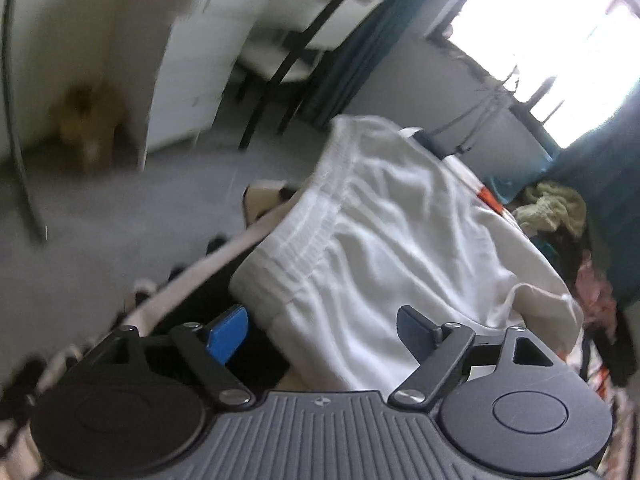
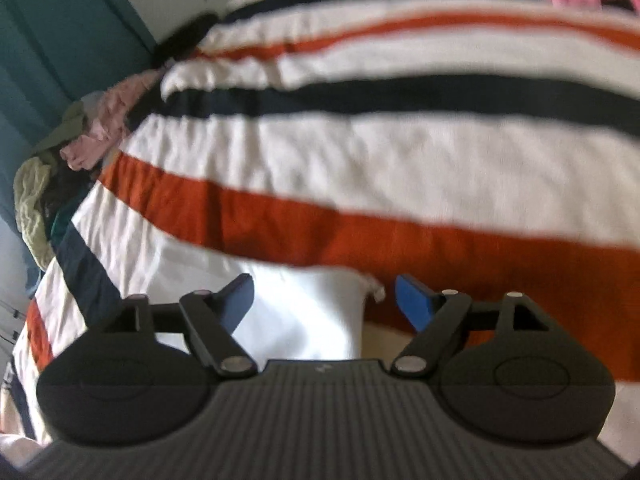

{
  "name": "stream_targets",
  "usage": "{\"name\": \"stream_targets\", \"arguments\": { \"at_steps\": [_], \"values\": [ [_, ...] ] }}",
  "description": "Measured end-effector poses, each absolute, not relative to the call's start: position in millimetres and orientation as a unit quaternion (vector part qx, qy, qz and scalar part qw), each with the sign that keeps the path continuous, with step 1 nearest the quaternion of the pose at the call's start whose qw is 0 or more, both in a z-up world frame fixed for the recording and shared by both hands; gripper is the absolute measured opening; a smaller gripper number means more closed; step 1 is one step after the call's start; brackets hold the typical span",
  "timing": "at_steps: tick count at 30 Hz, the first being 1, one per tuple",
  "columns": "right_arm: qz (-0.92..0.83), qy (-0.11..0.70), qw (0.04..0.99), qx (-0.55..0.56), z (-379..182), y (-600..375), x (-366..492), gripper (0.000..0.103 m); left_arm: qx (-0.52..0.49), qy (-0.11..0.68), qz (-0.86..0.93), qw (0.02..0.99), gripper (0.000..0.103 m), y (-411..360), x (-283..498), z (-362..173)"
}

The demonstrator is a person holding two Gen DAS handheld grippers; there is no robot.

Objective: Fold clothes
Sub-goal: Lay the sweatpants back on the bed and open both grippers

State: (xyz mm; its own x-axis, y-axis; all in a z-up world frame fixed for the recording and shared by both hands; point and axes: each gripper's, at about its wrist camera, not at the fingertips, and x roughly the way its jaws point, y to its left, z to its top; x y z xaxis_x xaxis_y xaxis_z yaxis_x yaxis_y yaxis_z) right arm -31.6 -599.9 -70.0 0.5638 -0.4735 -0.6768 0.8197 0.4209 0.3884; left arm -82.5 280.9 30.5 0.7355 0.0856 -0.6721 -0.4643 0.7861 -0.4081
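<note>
White shorts [image 1: 384,240] with a ribbed elastic waistband lie folded on the striped bedspread [image 1: 490,200] in the left wrist view. The left gripper [image 1: 320,334] hangs over their near edge, fingers spread wide and gripping nothing. A heap of clothes [image 1: 560,216] sits beyond. In the right wrist view, the right gripper [image 2: 324,304] also stands apart and empty above a white corner of the shorts [image 2: 304,312] on the orange, navy and white bedspread [image 2: 360,160].
</note>
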Motion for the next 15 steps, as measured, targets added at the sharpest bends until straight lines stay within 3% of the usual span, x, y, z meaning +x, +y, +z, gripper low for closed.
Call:
{"name": "stream_targets", "arguments": {
  "at_steps": [7,15],
  "values": [
    [-0.346,0.179,0.880,0.272,-18.3,-551.4,-25.7,0.080,-0.187,0.281,0.097,0.937,0.092,191.3,-54.9,68.4],
    [-0.141,0.158,0.954,0.211,15.9,-446.0,-16.0,0.080,-0.102,0.247,0.003,0.964,0.095,64.3,-11.6,80.5]
  ]
}}
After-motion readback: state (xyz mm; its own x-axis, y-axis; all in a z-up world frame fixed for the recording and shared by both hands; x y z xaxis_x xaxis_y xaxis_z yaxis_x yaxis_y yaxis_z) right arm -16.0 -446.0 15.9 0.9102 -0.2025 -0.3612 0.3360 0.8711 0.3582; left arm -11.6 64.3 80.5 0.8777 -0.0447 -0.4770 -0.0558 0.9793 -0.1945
